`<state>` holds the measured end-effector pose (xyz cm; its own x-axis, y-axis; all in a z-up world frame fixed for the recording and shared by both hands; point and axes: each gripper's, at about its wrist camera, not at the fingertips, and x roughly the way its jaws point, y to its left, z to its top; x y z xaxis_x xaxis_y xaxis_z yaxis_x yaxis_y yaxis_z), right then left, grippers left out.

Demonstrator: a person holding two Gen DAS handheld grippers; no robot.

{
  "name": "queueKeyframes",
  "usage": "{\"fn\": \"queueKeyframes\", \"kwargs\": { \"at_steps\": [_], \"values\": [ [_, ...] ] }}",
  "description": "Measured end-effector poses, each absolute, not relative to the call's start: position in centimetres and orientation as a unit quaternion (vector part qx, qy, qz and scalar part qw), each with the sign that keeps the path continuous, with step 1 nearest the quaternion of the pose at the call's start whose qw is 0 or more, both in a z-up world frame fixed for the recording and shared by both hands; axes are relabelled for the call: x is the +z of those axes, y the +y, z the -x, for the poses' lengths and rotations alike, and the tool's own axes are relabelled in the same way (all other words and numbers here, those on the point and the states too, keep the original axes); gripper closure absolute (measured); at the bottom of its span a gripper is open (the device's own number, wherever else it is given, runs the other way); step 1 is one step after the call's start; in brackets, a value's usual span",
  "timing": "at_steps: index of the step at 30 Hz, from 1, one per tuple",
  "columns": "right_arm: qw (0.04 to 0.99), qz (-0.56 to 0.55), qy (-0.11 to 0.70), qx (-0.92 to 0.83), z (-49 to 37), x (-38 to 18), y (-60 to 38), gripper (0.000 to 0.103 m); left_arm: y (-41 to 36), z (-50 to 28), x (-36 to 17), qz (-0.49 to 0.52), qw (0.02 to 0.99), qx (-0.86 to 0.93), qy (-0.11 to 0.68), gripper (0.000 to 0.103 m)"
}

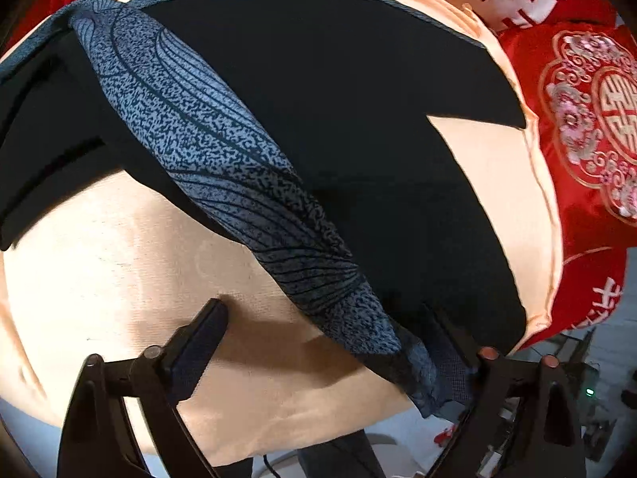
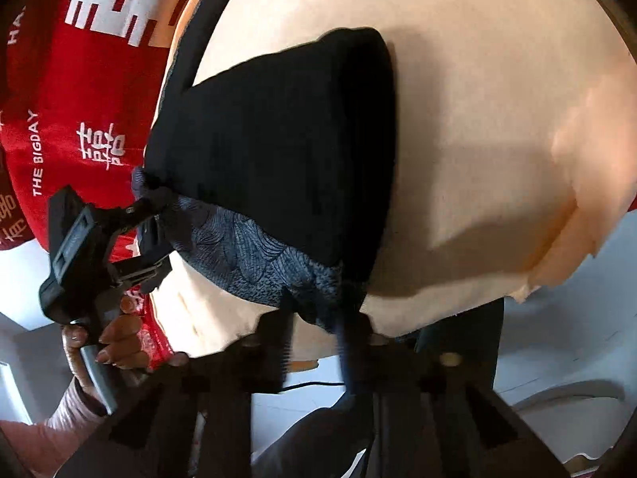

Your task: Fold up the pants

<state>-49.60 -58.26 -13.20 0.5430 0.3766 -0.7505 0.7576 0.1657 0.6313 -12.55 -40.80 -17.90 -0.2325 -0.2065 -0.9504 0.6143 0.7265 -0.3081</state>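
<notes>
Only your right wrist view shows the left gripper [image 2: 153,235] pinching the pants [image 2: 278,151] waistband [image 2: 247,255]; its own view reads fingers [image 1: 199,342] splayed. Right gripper [image 2: 314,342] grasps speckled knit at 6 o'clock.

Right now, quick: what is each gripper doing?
Left gripper: fingers apart in its own view, though the patterned blue-grey waistband of the black pants drapes against one; cannot tell.
Right gripper: shut on the waistband.
</notes>
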Motion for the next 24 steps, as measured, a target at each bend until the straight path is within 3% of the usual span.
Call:
{"fn": "queueKeyframes", "kwargs": {
  "at_steps": [1,2,3,4,15,20,22,23,24],
  "values": [
    [0.620,-0.628,0.447,-0.145,49.3,-12.4,-58.6,0.095,-41.0,12.6,-17.7,-0.152,0.608,-0.338,0.702,0.029],
    [0.628,-0.626,0.441,-0.138,48.9,-11.6,-58.9,0.096,-41.1,12.5,-17.4,-0.151,0.608,-0.344,0.699,0.047],
    [0.637,-0.622,0.437,-0.128,48.9,-10.8,-59.4,0.096,-41.2,12.4,-17.2,-0.144,0.602,-0.352,0.702,0.074],
    [0.651,-0.613,0.431,-0.118,48.1,-9.4,-60.2,0.097,-41.6,12.1,-17.0,-0.137,0.589,-0.358,0.712,0.077],
    [0.753,-0.522,0.387,-0.105,38.1,0.1,-75.7,0.097,-48.5,6.0,-9.8,-0.082,0.633,-0.389,0.664,0.077],
    [0.763,-0.497,0.392,-0.133,31.4,0.4,-83.6,0.097,-53.1,0.3,-6.9,-0.081,0.693,-0.379,0.607,0.076],
    [0.760,-0.470,0.420,-0.157,29.0,-0.9,-85.9,0.097,-53.6,-1.0,-6.4,-0.100,0.719,-0.359,0.586,0.070],
    [0.756,-0.458,0.436,-0.167,28.0,-1.8,-86.5,0.096,-53.6,-1.4,-6.4,-0.110,0.728,-0.350,0.579,0.038],
    [0.753,-0.446,0.451,-0.175,27.0,-2.8,-87.0,0.094,-53.3,-1.8,-6.5,-0.118,0.740,-0.336,0.571,0.019]
  ]
}}
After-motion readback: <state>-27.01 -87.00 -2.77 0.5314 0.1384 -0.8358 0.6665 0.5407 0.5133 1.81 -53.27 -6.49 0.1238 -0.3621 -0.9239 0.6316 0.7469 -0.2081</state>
